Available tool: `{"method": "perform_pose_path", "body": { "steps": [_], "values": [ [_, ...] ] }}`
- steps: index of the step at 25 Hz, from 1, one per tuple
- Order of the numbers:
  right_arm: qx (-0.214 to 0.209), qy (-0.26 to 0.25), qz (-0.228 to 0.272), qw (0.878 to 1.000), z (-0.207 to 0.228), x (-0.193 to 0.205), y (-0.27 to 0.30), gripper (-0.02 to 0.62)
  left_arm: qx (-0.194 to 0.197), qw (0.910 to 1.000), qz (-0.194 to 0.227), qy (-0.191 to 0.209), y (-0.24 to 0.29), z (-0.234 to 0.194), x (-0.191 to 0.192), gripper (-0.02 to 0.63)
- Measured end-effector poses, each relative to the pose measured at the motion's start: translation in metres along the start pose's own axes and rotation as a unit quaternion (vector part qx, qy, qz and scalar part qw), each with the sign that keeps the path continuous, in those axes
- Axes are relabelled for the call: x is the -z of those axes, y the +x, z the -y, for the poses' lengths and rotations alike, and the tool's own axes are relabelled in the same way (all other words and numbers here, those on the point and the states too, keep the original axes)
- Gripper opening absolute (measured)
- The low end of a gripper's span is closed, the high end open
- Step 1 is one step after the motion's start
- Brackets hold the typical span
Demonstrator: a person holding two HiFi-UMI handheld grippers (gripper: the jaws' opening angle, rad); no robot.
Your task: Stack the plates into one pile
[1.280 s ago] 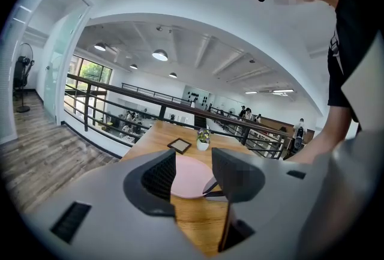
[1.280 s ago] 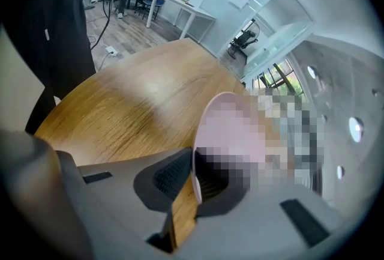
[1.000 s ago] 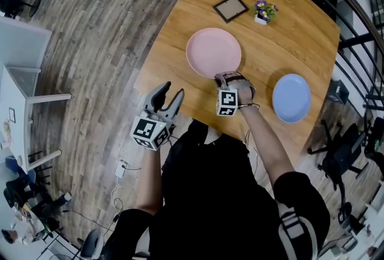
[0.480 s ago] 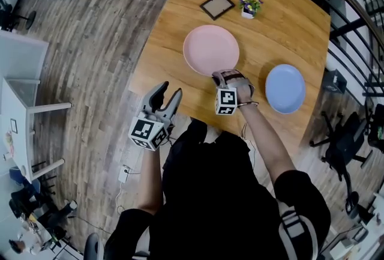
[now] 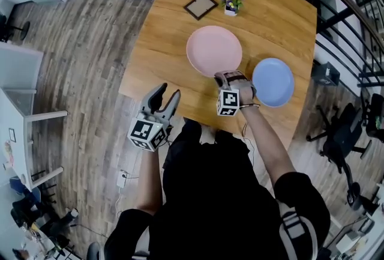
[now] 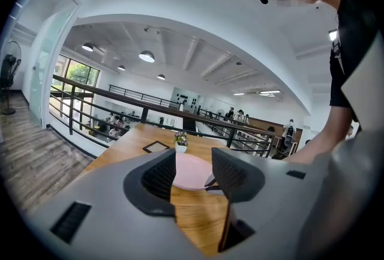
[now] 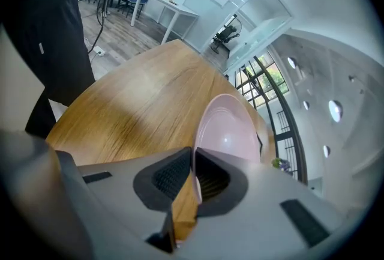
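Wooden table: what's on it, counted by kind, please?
Plates: 2 (pink plate, blue plate)
Picture frame: 1
Potted flowers: 1
Total: 4

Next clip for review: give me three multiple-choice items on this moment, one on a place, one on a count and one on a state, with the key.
1. In the head view, where does the blue plate lie from the pink plate?
A. on top of it
B. to its right, apart
C. to its left

2. How many plates are on the table?
A. one
B. two
C. three

3. The right tongs are:
A. open and empty
B. shut on the blue plate
C. shut on the pink plate's rim

Key:
1 B, bare wood shows between the two.
2 B, only a pink one and a blue one show.
3 C, the rim sits pinched between the pads.
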State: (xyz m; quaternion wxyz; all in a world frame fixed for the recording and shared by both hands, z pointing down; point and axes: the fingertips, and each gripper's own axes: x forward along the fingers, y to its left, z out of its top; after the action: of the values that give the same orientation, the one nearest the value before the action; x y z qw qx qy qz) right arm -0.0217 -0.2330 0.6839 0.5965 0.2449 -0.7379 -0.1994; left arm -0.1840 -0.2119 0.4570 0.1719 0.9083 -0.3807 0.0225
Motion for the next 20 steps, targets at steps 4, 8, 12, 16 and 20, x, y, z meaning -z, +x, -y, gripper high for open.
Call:
{"method": "perform_pose_path", "body": {
  "steps": [4,8,12,16,20],
  "values": [
    [0.008,0.007,-0.007,1.000,0.001,0.023,-0.015,0.035,0.008,1.0000,0.001,0.001,0.009,0.018,0.002,0.204],
    [0.016,0.012,-0.021,1.000,-0.003,0.054,-0.029,0.037,0.019,0.9998,-0.001,0.006,0.021,0.039,0.001,0.204],
    [0.007,0.015,-0.032,0.999,-0.013,0.079,-0.040,0.036,0.024,0.9997,-0.001,0.006,0.028,0.056,0.004,0.204],
    [-0.003,0.015,-0.039,0.999,-0.025,0.104,-0.047,0.040,0.030,0.9996,0.002,-0.001,0.036,0.073,0.006,0.204],
    [0.003,0.022,-0.045,0.999,-0.029,0.124,-0.060,0.038,0.033,0.9994,0.001,0.002,0.044,0.092,0.010,0.204]
  ]
}}
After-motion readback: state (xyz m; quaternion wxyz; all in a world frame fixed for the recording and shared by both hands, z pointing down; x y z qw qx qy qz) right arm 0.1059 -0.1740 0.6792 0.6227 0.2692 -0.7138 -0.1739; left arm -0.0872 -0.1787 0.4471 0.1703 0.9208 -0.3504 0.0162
